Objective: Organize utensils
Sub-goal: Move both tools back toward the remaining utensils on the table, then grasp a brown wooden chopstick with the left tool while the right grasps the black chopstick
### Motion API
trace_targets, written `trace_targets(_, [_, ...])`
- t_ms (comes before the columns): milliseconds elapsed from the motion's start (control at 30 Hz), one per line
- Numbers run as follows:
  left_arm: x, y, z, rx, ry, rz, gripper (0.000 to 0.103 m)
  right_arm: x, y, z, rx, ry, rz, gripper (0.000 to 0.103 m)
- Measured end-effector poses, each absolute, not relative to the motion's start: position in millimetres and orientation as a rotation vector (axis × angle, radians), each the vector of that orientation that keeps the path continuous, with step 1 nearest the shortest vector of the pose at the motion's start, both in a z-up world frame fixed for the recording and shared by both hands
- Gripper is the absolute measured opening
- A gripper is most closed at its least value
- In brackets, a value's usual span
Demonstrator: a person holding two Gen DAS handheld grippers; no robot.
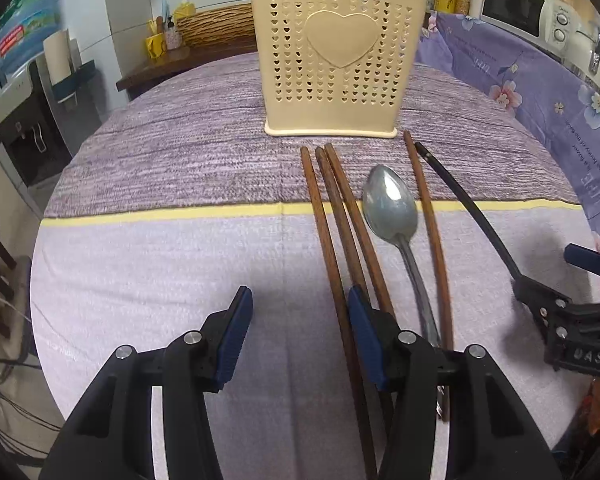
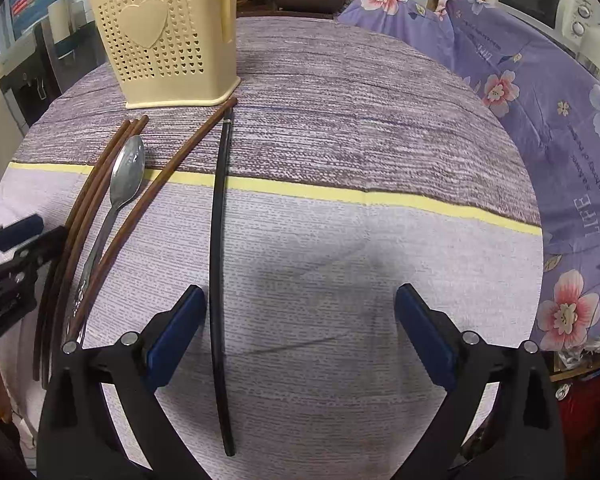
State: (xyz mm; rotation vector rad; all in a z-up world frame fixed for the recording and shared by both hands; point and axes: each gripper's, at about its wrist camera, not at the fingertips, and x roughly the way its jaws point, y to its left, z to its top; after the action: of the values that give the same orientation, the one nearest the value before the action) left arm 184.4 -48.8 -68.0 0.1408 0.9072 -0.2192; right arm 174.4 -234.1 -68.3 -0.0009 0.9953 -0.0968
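Observation:
A cream perforated utensil holder [image 1: 332,60] with a heart stands at the table's far side; it also shows in the right wrist view [image 2: 168,36]. Before it lie several brown chopsticks [image 1: 332,216], a metal spoon [image 1: 392,200] and a black chopstick [image 1: 468,208]. My left gripper [image 1: 296,332] is open, low over the cloth, its right finger over the brown chopsticks. My right gripper [image 2: 300,336] is open; the black chopstick [image 2: 220,240] lies between its fingers, close to the left one. The brown chopsticks [image 2: 96,200] and spoon [image 2: 126,176] lie to its left.
A round table with a purple and lilac cloth [image 1: 180,184] with a yellow stripe. A floral purple cover [image 2: 540,100] drapes along the right. A microwave [image 1: 520,8] stands at the back right, a water dispenser [image 1: 28,92] at the left. Two handles stick out of the holder.

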Motion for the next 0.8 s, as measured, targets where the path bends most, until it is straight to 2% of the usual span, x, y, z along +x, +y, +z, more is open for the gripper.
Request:
trace_targets(233, [228.9,-40.7,-65.6,0.127,0.940,-0.205,0.047,215.4,-219.8,-64.9,-0.086,0.985,-0.054,0.094])
trace_targets(333, [244.9,-42.2,-64.6,0.125,0.948,-0.199,0.039,243.9,-214.2,-63.2,-0.097,0.975,-0.035,0.088])
trace_targets(433, [255.2,-44.4,-63.7,0.125,0.956,-0.187,0.029,264.6,-209.8,-61.6,-0.074,0.977,-0.012,0.069])
trace_targets(500, [258.7,-47.0,-62.8,0.123,0.964,-0.186,0.026,272.6,-204.6,-60.1,-0.070,0.976,0.017,0.050])
trace_targets(533, [259.2,-48.2,-62.8,0.126,0.965,-0.187,0.024,275.5,-202.6,-60.3,-0.061,0.978,0.031,0.046])
trace_targets(600, [259.8,-52.1,-62.6,0.139,0.964,-0.191,0.020,281.4,-199.2,-60.0,-0.033,0.991,0.066,0.028])
trace_targets(700, [263.5,-54.1,-61.8,0.129,0.972,-0.192,0.014,286.2,-195.7,-60.2,-0.032,0.993,0.078,0.016])
trace_targets(800, [268.3,-51.8,-61.3,0.101,0.980,-0.192,0.009,289.8,-194.5,-59.8,-0.022,0.991,0.083,0.010])
